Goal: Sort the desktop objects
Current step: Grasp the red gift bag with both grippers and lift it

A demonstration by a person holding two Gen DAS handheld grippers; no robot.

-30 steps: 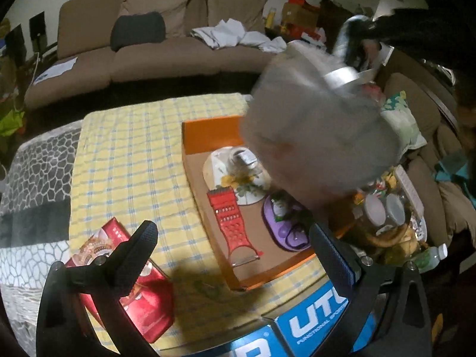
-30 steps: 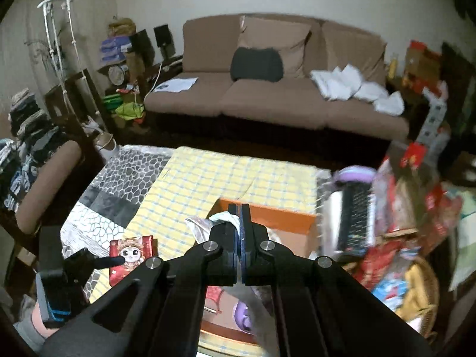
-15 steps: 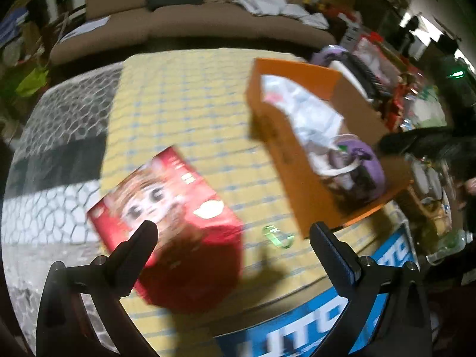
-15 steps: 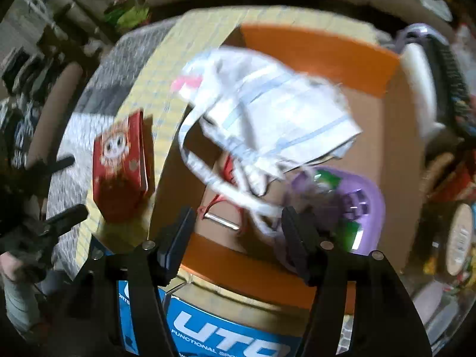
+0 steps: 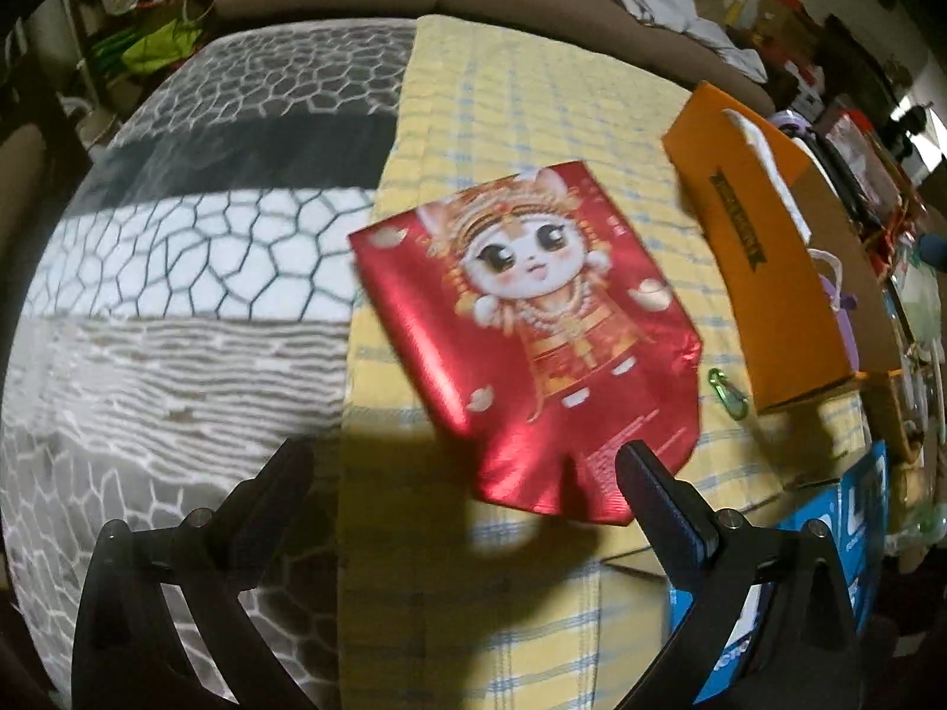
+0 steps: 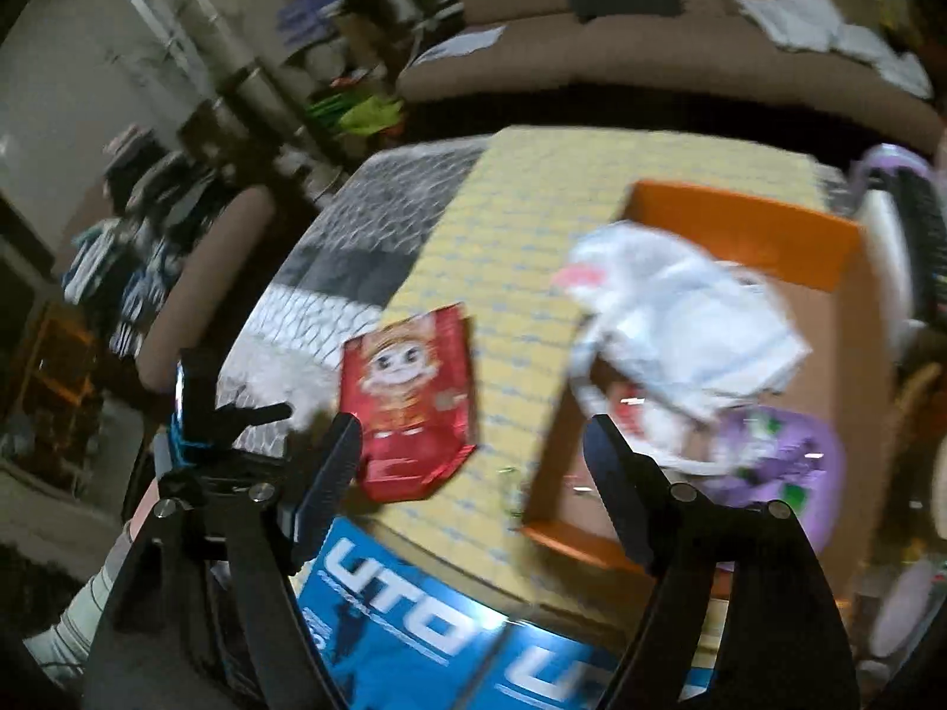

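Observation:
A red foil bag (image 5: 532,325) printed with a cartoon cat lies flat on the yellow checked cloth (image 5: 503,106). My left gripper (image 5: 464,467) hangs open just above the bag's near edge, touching nothing. A crumpled white plastic bag (image 6: 680,319) rests in the orange cardboard box (image 6: 740,219), over a purple item (image 6: 775,455). My right gripper (image 6: 473,438) hovers over the table's near edge between the red foil bag (image 6: 414,402) and the box; its jaws are opening with nothing between them. The left gripper (image 6: 237,414) shows at the left of the right wrist view.
A small green clip (image 5: 728,393) lies on the cloth between the red bag and the orange box (image 5: 769,248). A blue printed carton (image 6: 444,621) sits under the table's near edge. A grey patterned blanket (image 5: 177,266) covers the left side. Clutter crowds the right; a sofa (image 6: 651,59) stands behind.
The right gripper was shut on the white plastic bag, then opened and left it in the orange box. The left gripper came down and over to the red foil bag.

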